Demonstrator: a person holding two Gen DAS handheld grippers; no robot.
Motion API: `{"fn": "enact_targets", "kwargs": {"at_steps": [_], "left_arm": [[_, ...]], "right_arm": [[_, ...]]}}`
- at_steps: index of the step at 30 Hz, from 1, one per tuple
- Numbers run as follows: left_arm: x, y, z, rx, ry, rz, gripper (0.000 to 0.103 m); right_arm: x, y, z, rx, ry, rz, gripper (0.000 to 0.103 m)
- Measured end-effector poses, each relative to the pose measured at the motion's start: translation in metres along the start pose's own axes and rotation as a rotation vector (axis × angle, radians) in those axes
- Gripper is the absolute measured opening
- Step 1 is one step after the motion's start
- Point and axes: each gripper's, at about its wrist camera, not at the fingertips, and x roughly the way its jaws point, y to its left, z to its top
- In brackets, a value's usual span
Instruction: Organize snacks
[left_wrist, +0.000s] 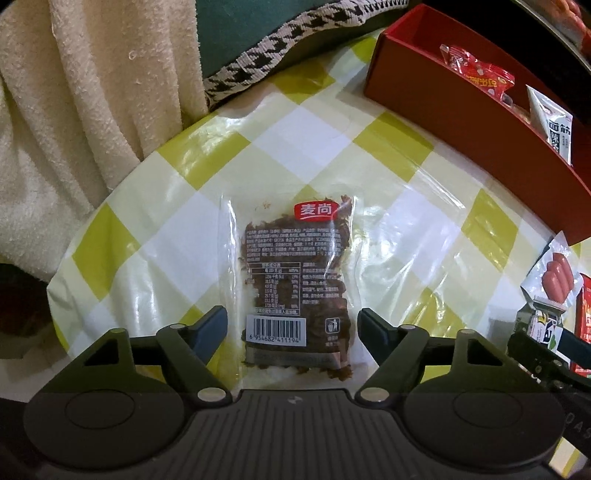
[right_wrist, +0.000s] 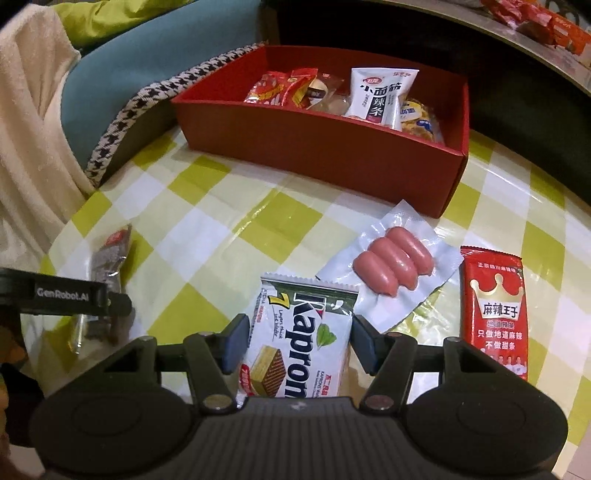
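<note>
A clear packet of dark dried meat (left_wrist: 295, 280) lies flat on the green-and-white checked tablecloth (left_wrist: 332, 140). My left gripper (left_wrist: 291, 328) points down over its near end, one finger on each side, a thin gap still showing at each pad, so it is open. In the right wrist view my right gripper (right_wrist: 301, 339) is shut on a Kapron wafer packet (right_wrist: 299, 343), both pads pressed against its long edges. The red box (right_wrist: 332, 155) stands behind it with several snacks inside.
A pack of three pink sausages (right_wrist: 391, 266) and a red spicy-strip packet (right_wrist: 493, 314) lie right of the wafer. A cream towel (left_wrist: 74, 110) and a teal cushion with houndstooth trim (right_wrist: 140, 77) border the table at the left.
</note>
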Motion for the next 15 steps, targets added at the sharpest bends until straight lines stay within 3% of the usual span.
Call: {"fn": "enact_targets", "kwargs": {"at_steps": [11, 15], "left_arm": [[-0.007, -0.012, 0.003, 0.039, -0.025, -0.03, 0.076], [0.0, -0.01, 0.003, 0.045, -0.011, -0.019, 0.082]], "right_arm": [[-0.008, -0.002, 0.005, 0.015, -0.032, -0.002, 0.07], [-0.005, -0.002, 0.005, 0.019, -0.017, 0.0, 0.07]]}}
